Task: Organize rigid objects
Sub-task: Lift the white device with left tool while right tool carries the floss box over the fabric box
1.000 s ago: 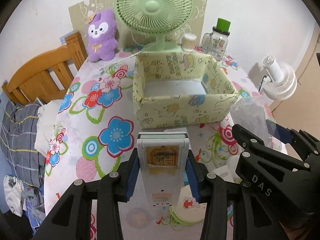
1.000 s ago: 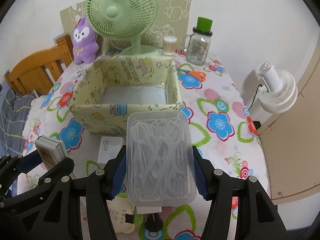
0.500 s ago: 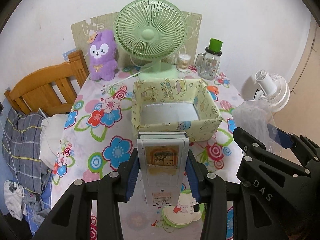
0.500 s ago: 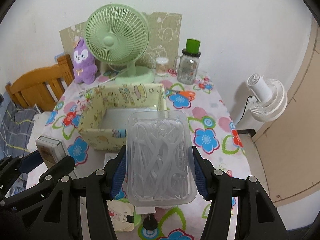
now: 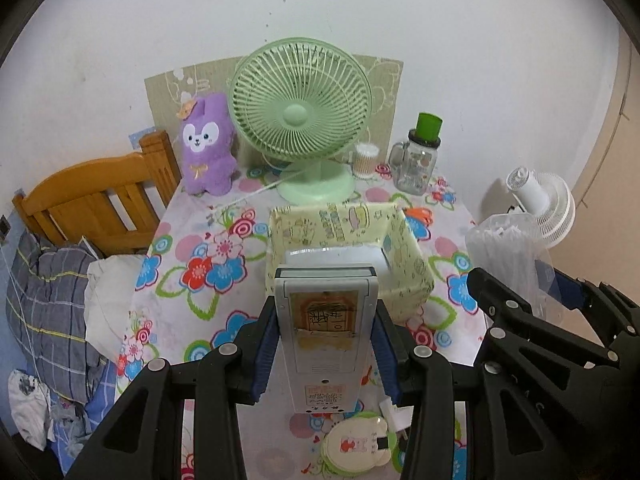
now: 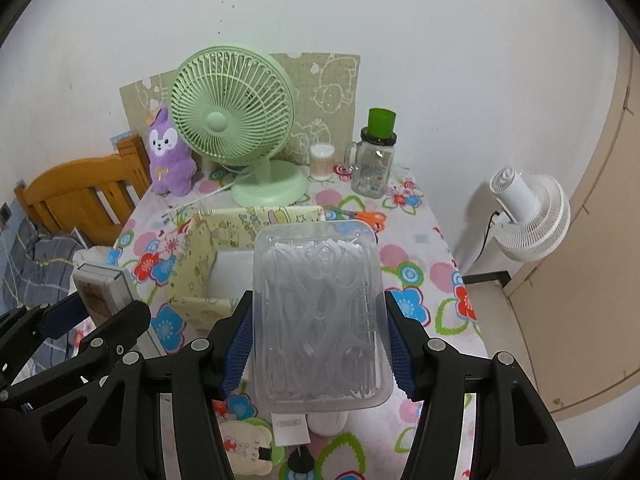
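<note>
Both claws are loaded and held above the floral table. The left gripper is closed on a grey remote at frame centre, pads pressing its long sides; the right gripper is closed on a clear box, also at frame centre, gripped across its width. The clear box holds a tangle of white plastic pieces, too jumbled to name. The likely target is the yellow bin just above centre in the left view and left of centre in the right view; it is open-topped and seems to hold nothing but a pale floor. To do this well, I would lower one item at a time, bringing the remote down flat along one wall so the box has room beside it, and release only once each rests on the floor, since the bin's thin walls may buckle if clipped. A round bear-print item and a white plug lie on the table at the bottom of the left view.
</note>
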A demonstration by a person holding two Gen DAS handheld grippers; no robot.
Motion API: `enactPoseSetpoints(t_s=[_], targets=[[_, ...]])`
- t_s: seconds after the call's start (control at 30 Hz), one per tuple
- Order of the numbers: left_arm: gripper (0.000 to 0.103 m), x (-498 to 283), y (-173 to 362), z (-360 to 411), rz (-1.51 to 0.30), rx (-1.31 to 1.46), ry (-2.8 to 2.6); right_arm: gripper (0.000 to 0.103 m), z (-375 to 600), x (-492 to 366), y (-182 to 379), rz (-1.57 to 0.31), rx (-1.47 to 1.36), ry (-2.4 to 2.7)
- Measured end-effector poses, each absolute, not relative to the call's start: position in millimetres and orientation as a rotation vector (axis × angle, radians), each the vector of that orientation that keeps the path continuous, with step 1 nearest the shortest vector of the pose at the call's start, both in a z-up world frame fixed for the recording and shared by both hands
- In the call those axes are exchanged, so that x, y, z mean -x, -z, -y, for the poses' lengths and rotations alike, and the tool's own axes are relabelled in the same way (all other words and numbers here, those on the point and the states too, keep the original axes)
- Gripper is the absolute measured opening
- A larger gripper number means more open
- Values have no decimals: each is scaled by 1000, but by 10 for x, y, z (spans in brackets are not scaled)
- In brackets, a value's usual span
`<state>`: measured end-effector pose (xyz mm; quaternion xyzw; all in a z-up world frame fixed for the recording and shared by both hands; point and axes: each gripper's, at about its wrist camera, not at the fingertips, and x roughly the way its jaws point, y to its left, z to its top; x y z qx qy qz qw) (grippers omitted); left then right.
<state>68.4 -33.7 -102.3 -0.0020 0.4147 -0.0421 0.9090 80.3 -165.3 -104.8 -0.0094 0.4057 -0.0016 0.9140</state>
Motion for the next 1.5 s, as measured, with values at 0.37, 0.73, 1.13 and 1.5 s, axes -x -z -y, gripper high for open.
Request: enactPoseSetpoints(t_s=[0.37,0.73,1.13,1.5], targets=[[45,-1013,930,389,-839,-12,111,62,1736,-1144,998,-839,-19,6],[45,-1451,1017,411,-866,-23,129,62,1766,-1563,1113,-865,-41,10],[45,-1826,1219,311,-910,-10,116,62,1670,-1962,1325,-898,-46,-7],[45,-2029,1525,309,-959,-12,124,62,1683,-2224,1569,-942,-68,4]])
